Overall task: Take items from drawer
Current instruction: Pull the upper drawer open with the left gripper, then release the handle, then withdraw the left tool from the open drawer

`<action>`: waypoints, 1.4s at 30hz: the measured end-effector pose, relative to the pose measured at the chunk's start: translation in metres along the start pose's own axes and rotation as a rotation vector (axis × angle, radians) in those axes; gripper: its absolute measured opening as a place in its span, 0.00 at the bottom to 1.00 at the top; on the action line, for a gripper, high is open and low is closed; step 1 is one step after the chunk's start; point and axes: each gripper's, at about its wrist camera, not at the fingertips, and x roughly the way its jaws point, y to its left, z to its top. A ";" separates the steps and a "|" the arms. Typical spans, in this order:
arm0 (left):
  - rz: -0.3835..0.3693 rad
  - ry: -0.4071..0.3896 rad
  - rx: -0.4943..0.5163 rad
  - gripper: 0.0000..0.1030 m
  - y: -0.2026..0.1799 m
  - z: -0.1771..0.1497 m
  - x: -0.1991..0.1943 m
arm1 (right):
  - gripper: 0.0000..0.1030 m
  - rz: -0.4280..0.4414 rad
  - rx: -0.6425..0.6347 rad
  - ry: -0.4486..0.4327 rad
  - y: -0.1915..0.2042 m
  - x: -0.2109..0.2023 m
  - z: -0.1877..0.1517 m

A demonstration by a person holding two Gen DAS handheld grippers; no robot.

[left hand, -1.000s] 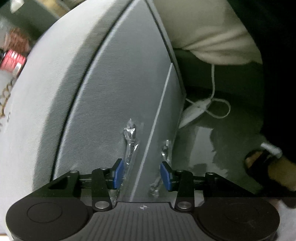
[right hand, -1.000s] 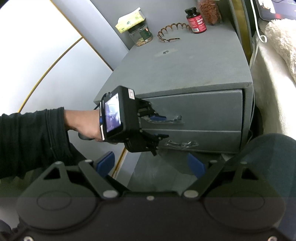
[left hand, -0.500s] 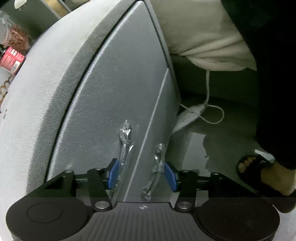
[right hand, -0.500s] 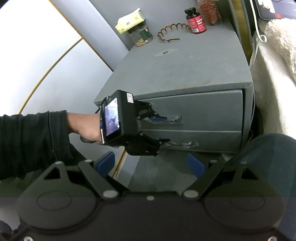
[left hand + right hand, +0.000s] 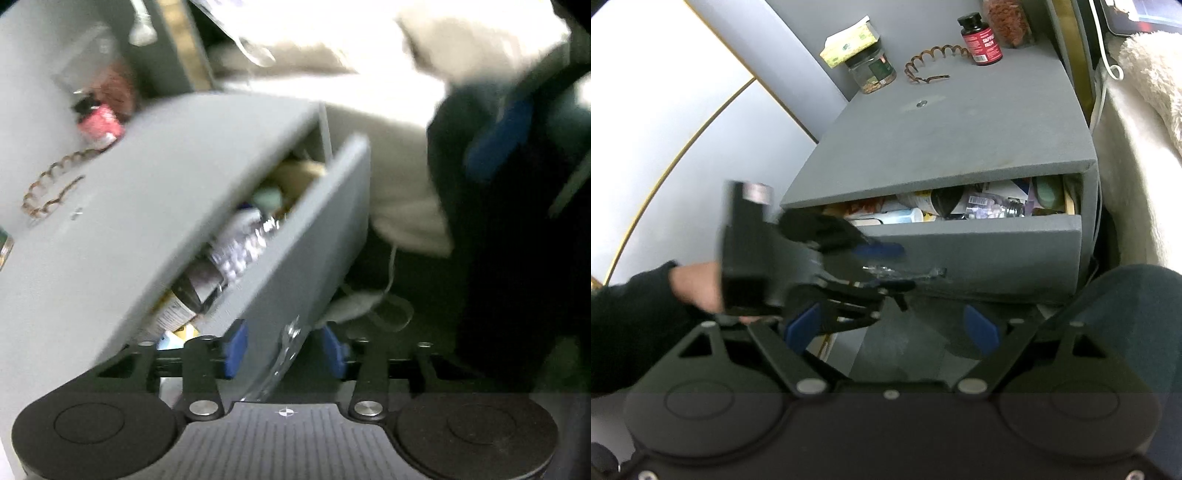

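Note:
The grey cabinet (image 5: 960, 140) has its top drawer (image 5: 997, 254) pulled partly out. Packed in the gap are several items (image 5: 960, 206): bottles, tubes and packets, also seen blurred in the left wrist view as items (image 5: 236, 240). My left gripper (image 5: 886, 269) is shut on the plastic-wrapped drawer handle (image 5: 916, 273), one finger above it and one below. From its own camera the handle (image 5: 290, 336) runs between the blue pads of the left gripper (image 5: 284, 350). My right gripper (image 5: 892, 328) hangs open and empty in front of the cabinet, below the drawer.
On the cabinet top stand a red-labelled bottle (image 5: 982, 40), a glass jar (image 5: 871, 70) with a yellow box (image 5: 849, 40) on it, and a brown spiral comb (image 5: 934, 59). A fleece blanket (image 5: 1145, 110) borders the right side. A person's knee (image 5: 1126, 314) is near the drawer's right end.
The top drawer was closed and has now slid out with my left gripper holding its handle, exposing the contents. The right gripper stayed where it was.

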 end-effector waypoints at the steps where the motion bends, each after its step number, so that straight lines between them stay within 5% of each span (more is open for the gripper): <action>1: 0.001 -0.010 -0.037 0.46 0.004 0.005 -0.011 | 0.82 0.000 0.001 0.000 0.000 0.000 0.000; 4: 0.035 -0.008 -0.155 0.47 0.020 0.018 -0.029 | 0.83 -0.001 0.002 -0.001 0.000 0.000 -0.001; 7: 0.086 0.057 -0.429 0.57 0.050 0.019 -0.038 | 0.83 -0.003 -0.001 0.000 0.001 -0.001 -0.001; 10: 0.241 0.160 -0.748 0.58 0.079 0.009 -0.023 | 0.83 -0.005 -0.004 0.000 0.001 -0.002 -0.002; 11: 0.312 0.180 -0.804 0.58 0.084 0.008 -0.019 | 0.82 -0.006 -0.005 0.000 0.001 -0.002 -0.002; 14: 0.356 0.174 -0.900 0.60 0.090 0.003 -0.012 | 0.83 -0.008 -0.008 0.000 0.002 -0.002 -0.002; 25: 0.340 0.203 -0.893 0.64 0.087 -0.007 0.017 | 0.82 -0.020 -0.016 0.009 0.005 0.000 -0.001; 42: 0.293 0.235 -0.889 0.66 0.072 -0.023 0.005 | 0.83 -0.030 -0.018 0.017 0.008 0.004 0.001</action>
